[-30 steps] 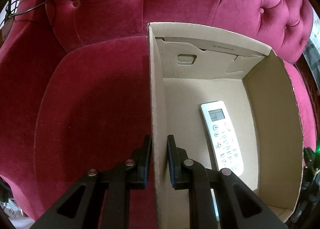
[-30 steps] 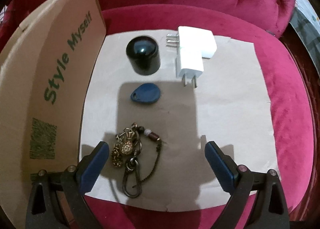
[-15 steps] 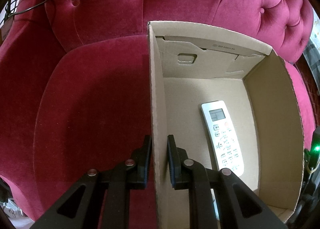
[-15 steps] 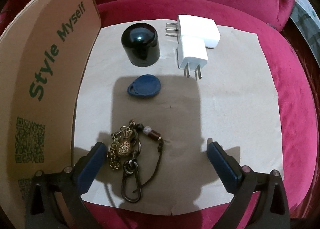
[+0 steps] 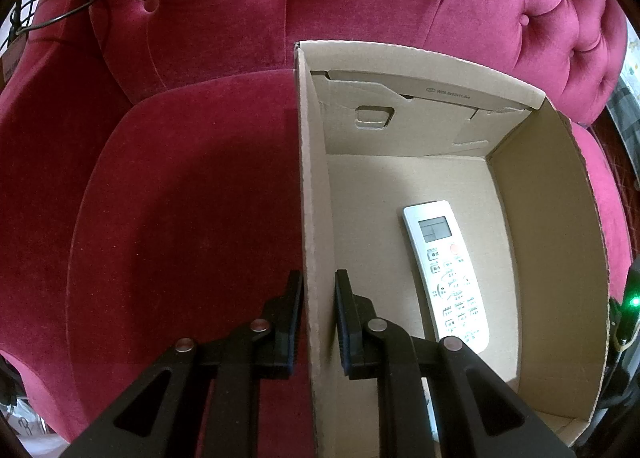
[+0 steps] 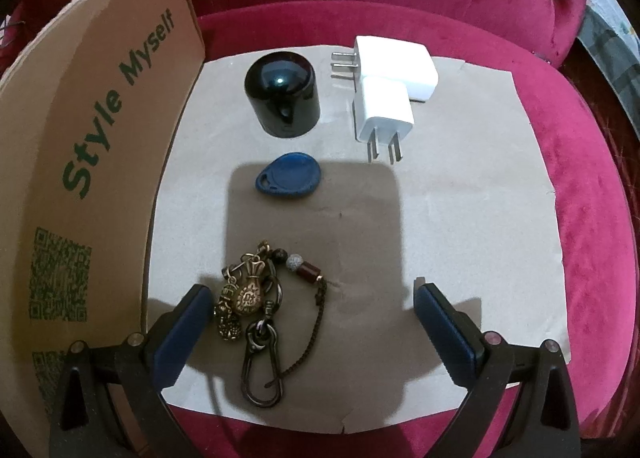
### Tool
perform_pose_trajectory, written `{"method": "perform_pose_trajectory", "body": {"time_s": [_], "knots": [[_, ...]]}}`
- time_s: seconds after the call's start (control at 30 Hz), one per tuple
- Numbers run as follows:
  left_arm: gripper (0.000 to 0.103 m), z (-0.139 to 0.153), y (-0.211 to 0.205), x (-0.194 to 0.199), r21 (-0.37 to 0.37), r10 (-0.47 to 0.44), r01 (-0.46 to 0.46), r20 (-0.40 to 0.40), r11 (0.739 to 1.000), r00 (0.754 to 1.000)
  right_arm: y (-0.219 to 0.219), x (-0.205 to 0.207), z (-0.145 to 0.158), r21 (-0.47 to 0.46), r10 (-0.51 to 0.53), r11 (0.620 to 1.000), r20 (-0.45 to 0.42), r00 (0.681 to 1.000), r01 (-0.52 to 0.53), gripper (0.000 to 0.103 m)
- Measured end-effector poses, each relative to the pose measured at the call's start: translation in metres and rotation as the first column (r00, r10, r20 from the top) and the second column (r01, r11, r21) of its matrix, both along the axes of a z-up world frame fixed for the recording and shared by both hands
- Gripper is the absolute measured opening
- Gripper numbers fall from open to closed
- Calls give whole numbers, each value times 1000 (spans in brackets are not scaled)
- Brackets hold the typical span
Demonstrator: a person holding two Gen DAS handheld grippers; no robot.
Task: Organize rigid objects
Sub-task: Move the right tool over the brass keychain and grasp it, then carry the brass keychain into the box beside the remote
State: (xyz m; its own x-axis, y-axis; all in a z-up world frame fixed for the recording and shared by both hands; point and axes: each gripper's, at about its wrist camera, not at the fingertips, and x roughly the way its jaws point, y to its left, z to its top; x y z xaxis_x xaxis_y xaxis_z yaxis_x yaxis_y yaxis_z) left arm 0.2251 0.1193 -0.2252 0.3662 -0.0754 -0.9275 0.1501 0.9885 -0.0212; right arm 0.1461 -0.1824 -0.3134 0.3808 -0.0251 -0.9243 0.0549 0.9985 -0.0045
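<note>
My left gripper (image 5: 318, 286) is shut on the left wall of an open cardboard box (image 5: 316, 197), one finger outside and one inside. A white remote control (image 5: 446, 270) lies flat on the box floor. My right gripper (image 6: 310, 288) hangs open and empty over a sheet of brown paper (image 6: 460, 209). A brass keychain with a carabiner (image 6: 252, 302) lies on the paper just inside the left fingertip. Farther off lie a blue key fob (image 6: 290, 177), a black cylinder (image 6: 284, 95) and two white plug adapters (image 6: 384, 109), (image 6: 404, 59).
Box and paper rest on a red velvet tufted sofa (image 5: 180, 197). In the right wrist view the box's outer wall (image 6: 100, 145), printed "Style Myself", rises close on the left. A dark device with a green light (image 5: 630, 306) shows at the left wrist view's right edge.
The right gripper's jaws spread a little wider and it shifted slightly over the paper, so the box wall looms larger. The left gripper and box have not moved.
</note>
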Motion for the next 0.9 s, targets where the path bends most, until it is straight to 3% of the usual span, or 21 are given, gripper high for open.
{"method": "perform_pose_trajectory", "body": {"time_s": [0.17, 0.23, 0.27, 0.33, 0.37, 0.5, 0.9], "knots": [[16, -2, -1, 1, 7, -2, 2, -4, 1000, 1000, -1, -3, 3, 6, -14, 1000, -3, 1000, 14, 99], [16, -3, -1, 1, 5, 0, 0, -7, 1000, 1000, -2, -7, 7, 2, -20, 1000, 8, 1000, 20, 86], [16, -3, -1, 2, 4, 0, 0, -8, 1000, 1000, -2, -9, 10, -2, -23, 1000, 15, 1000, 23, 70], [16, -5, -2, 2, 10, -2, 2, -10, 1000, 1000, -1, -10, 16, -16, -22, 1000, 15, 1000, 22, 24], [16, -5, -2, 2, 12, -3, 3, -10, 1000, 1000, -3, -9, 18, -35, -37, 999, 9, 999, 37, 18], [16, -9, -3, 2, 17, 0, 0, -15, 1000, 1000, -14, -6, 22, 25, -79, 997, -18, 997, 79, 18], [16, -10, -7, 1, 25, -1, 1, -10, 1000, 1000, -12, -4, 42, 23, -63, 998, -17, 998, 64, 17]]}}
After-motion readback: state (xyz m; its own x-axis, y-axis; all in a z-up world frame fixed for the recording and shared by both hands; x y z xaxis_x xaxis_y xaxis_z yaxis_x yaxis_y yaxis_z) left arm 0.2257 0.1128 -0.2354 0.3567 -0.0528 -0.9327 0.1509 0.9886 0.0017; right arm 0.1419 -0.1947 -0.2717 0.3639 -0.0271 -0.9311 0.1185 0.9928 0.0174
